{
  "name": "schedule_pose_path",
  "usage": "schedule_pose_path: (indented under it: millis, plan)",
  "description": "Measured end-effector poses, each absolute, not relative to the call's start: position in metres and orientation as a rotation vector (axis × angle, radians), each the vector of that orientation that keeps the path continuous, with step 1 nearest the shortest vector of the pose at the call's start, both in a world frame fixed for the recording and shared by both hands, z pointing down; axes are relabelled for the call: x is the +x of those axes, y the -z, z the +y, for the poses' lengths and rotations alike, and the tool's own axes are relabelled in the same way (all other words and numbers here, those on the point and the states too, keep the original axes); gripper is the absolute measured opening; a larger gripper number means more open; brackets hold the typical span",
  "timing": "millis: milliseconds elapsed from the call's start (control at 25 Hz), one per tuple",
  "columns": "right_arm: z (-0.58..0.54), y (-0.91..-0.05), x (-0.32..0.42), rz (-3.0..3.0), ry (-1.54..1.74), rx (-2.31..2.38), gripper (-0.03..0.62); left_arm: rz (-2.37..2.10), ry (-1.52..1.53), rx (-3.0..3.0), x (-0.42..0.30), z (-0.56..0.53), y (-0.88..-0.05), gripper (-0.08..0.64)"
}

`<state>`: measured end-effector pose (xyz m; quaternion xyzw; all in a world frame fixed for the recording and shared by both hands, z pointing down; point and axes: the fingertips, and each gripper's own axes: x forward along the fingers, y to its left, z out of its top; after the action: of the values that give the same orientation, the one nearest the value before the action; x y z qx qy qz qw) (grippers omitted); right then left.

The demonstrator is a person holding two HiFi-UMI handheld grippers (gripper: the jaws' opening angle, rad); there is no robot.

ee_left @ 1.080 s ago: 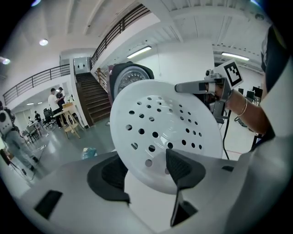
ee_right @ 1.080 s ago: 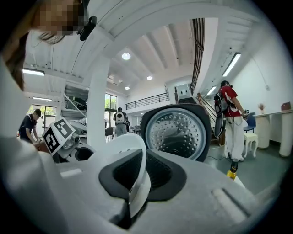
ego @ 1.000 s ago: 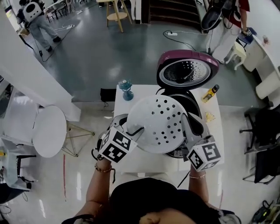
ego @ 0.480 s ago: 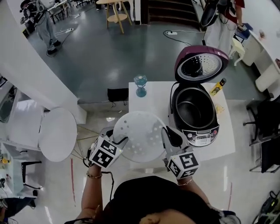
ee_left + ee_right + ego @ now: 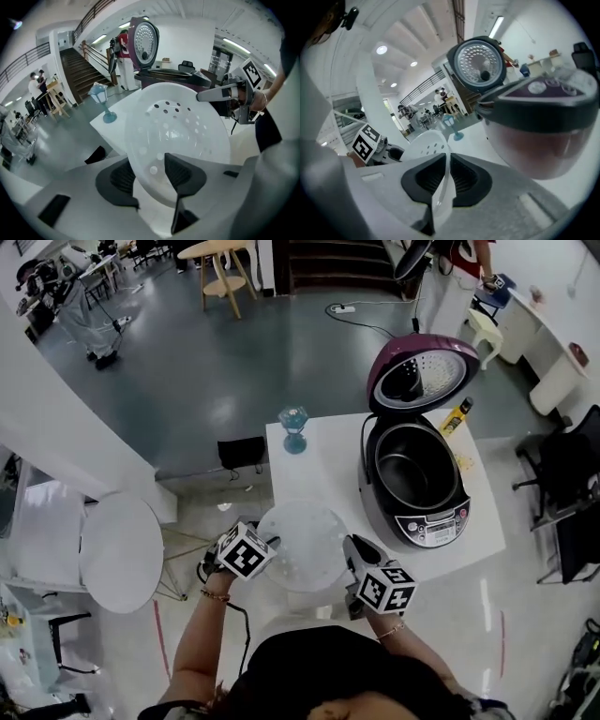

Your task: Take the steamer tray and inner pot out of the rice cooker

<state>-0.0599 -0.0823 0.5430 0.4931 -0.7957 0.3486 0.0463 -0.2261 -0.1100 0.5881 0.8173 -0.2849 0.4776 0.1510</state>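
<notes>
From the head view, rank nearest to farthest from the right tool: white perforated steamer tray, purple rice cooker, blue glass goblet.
1. White perforated steamer tray: clamped in the right tool.
2. Purple rice cooker: just beyond, table's right side.
3. Blue glass goblet: table's far left corner.

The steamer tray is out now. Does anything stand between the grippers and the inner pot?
Nothing visible covers the inner pot: the rice cooker's lid stands open. But the left gripper, whose jaws have just been closing, and the right gripper both hold the steamer tray.
</notes>
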Motion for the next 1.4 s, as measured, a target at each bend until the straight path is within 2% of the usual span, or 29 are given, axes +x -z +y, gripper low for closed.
schedule_pose_path:
  millis: [240, 360, 480, 720, 960, 1240, 1400]
  plan:
    - [-0.082, -0.605, -0.07, -2.196, -1.633, 1.622, 0.031, -0.773, -1.463, 2.447, -0.199, -0.202, -0.6, 0.132]
    - [-0.091, -0.628, -0.08, -2.038, -1.932, 1.667, 0.029, -0.731, -1.546, 2.495, -0.177, -0.243, -0.608, 0.132]
    - [-0.106, -0.65, -0.079, -1.89, -2.099, 1.754, 0.029, -0.689, -1.65, 2.546, -0.153, -0.269, -0.621, 0.135]
    - [-0.136, -0.679, -0.067, -1.686, -2.26, 1.916, 0.028, -0.572, -1.811, 2.616, -0.117, -0.308, -0.65, 0.144]
    - [-0.162, -0.68, -0.058, -1.572, -2.353, 2.053, 0.028, -0.494, -1.784, 2.7, -0.107, -0.338, -0.661, 0.158]
    - [-0.165, -0.681, -0.058, -1.521, -2.389, 2.09, 0.028, -0.647, -1.811, 2.832, -0.11, -0.342, -0.663, 0.237]
    - [-0.169, -0.681, -0.054, -1.553, -2.353, 2.121, 0.028, -0.84, -1.889, 2.97, -0.12, -0.341, -0.647, 0.241]
